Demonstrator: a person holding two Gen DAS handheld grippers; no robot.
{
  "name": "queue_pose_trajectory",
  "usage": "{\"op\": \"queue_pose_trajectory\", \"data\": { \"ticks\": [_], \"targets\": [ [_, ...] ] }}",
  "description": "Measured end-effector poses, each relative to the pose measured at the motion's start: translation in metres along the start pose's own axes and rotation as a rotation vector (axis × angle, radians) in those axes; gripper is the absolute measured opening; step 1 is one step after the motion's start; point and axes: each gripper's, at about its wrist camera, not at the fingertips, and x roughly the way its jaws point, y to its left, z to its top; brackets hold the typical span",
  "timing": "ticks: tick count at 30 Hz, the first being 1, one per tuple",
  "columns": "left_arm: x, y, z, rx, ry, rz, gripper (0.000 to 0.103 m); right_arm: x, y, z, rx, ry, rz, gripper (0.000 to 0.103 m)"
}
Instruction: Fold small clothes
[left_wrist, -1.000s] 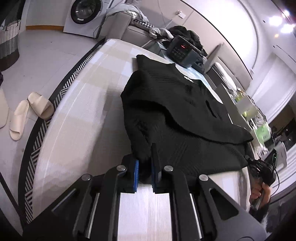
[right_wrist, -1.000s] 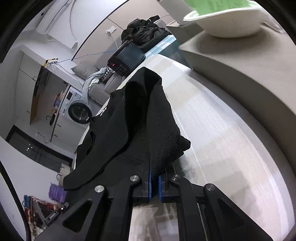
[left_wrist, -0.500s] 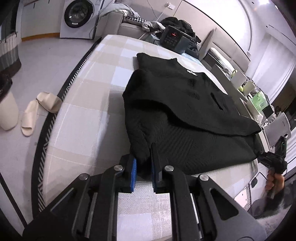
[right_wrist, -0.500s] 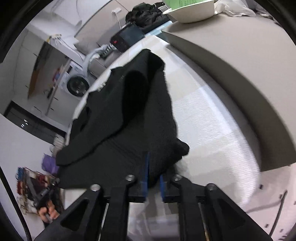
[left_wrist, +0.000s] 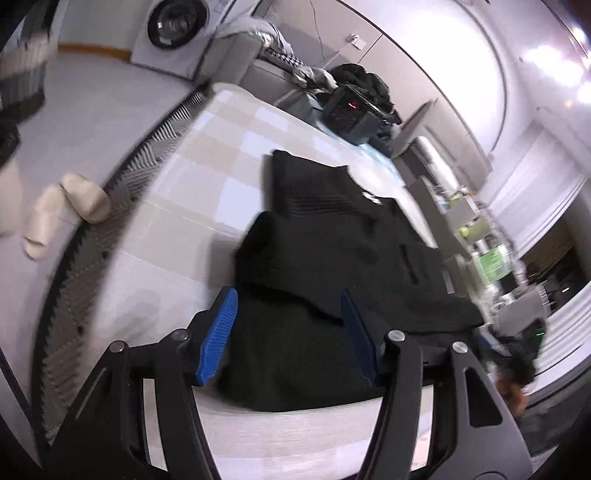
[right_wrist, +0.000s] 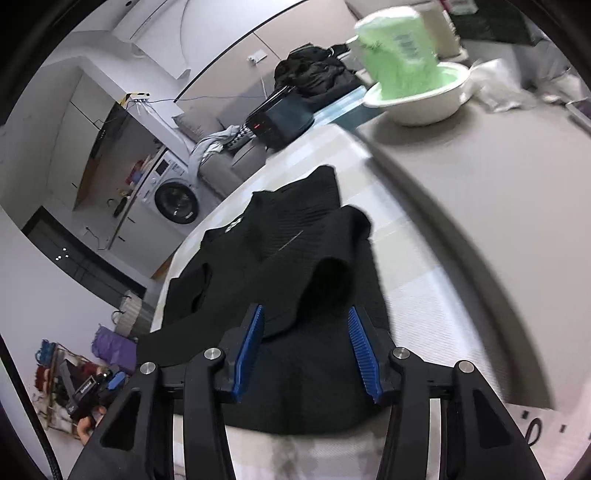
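Checked bench (left_wrist: 207, 206) carries the black sweater (left_wrist: 332, 266), sleeves folded in, both grippers (left_wrist: 291, 332) (right_wrist: 306, 350) just opening, holding nothing; the body fold looks left.

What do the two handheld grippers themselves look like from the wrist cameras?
Both match: the left gripper and right gripper have matte black angular linkage frames with silver pivot bolts and blue ribbed pads. A black cable runs past the right view's left edge.
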Motion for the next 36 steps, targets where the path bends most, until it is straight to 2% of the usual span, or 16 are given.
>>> {"op": "queue_pose_trajectory", "data": {
  "ticks": [5,8,10,13,15,17,19,24,28,31,36],
  "targets": [
    [0.019,0.002,-0.004,-0.034,0.069,-0.064,0.054,0.03,-0.007,0.007,0.05,0.062,0.013,0.049],
    [0.03,0.008,-0.005,-0.06,0.074,-0.048,0.054,0.035,-0.009,0.009,0.047,0.07,0.016,0.049],
    [0.036,0.013,-0.003,-0.096,0.075,-0.065,0.054,0.035,-0.011,0.01,0.051,0.06,0.027,0.049],
    [0.039,0.008,0.004,-0.081,0.045,-0.105,0.054,0.034,-0.013,0.011,0.053,0.06,0.023,0.049],
    [0.047,0.006,0.011,-0.07,0.041,-0.082,0.054,0.035,-0.015,0.01,0.057,0.062,0.025,0.049],
    [0.058,0.009,0.016,-0.093,0.079,-0.05,0.054,0.036,-0.016,0.009,0.062,0.063,0.026,0.049],
    [0.06,0.012,0.015,-0.098,0.093,-0.054,0.054,0.035,-0.018,0.008,0.07,0.068,0.024,0.049],
    [0.073,0.01,0.004,-0.017,0.183,-0.022,0.054,0.034,-0.022,0.006,0.083,0.071,0.029,0.049],
    [0.074,0.01,0.007,-0.047,0.149,-0.016,0.054,0.038,-0.025,0.005,0.103,0.075,0.028,0.049],
    [0.061,0.008,0.009,-0.052,0.1,-0.011,0.054,0.035,-0.026,0.003,0.108,0.073,0.029,0.049],
    [0.042,-0.004,-0.001,-0.026,0.102,-0.078,0.054,0.03,-0.026,0.003,0.113,0.071,0.028,0.049]
  ]
}}
